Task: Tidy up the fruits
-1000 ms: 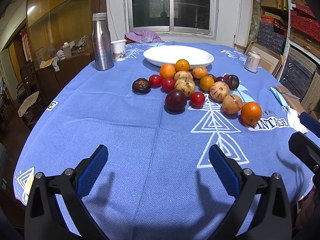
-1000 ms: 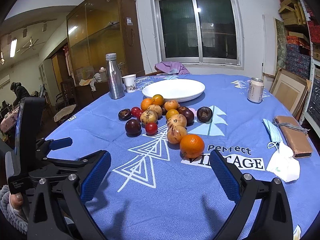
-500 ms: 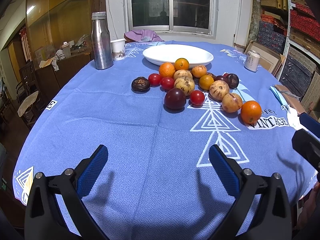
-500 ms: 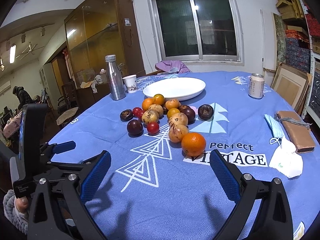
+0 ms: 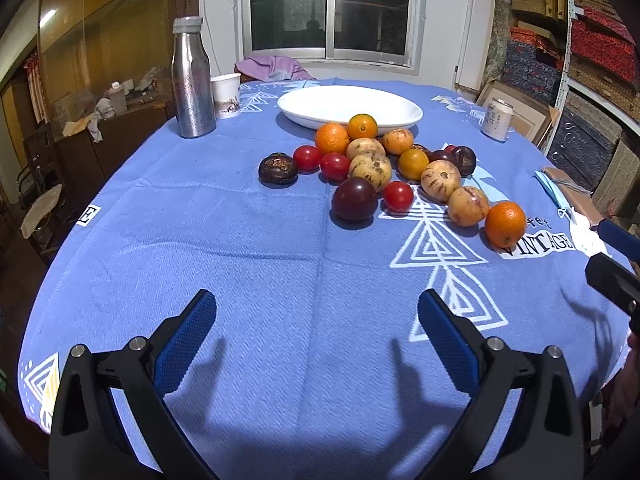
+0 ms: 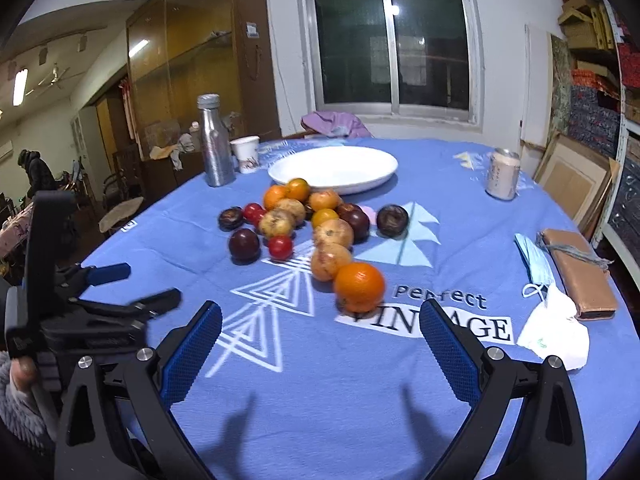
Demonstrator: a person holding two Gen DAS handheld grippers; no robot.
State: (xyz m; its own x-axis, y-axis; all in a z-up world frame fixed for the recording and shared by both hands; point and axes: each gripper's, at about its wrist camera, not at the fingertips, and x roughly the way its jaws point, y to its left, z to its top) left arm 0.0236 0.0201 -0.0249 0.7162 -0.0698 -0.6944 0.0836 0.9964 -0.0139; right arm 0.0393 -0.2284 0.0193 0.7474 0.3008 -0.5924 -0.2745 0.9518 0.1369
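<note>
A pile of fruit lies mid-table on the blue cloth: oranges, red tomatoes, dark plums and brown speckled fruits. The nearest orange [image 6: 359, 286] [image 5: 505, 224] sits just ahead of my right gripper [image 6: 320, 340], which is open and empty. A dark plum [image 5: 354, 199] lies at the front of the pile, well ahead of my left gripper [image 5: 318, 334], also open and empty. An empty white plate [image 5: 350, 106] [image 6: 334, 168] stands behind the pile.
A steel bottle [image 5: 191, 80] and a paper cup [image 5: 225, 90] stand at the back left. A can [image 6: 503, 174] stands at the right. A face mask [image 6: 534, 262], a brown wallet [image 6: 576, 272] and a crumpled tissue [image 6: 554, 334] lie near the right edge.
Both grippers have moved forward a little toward the fruit pile. The nearest orange now sits closer to my right gripper. Jaws stay open.
</note>
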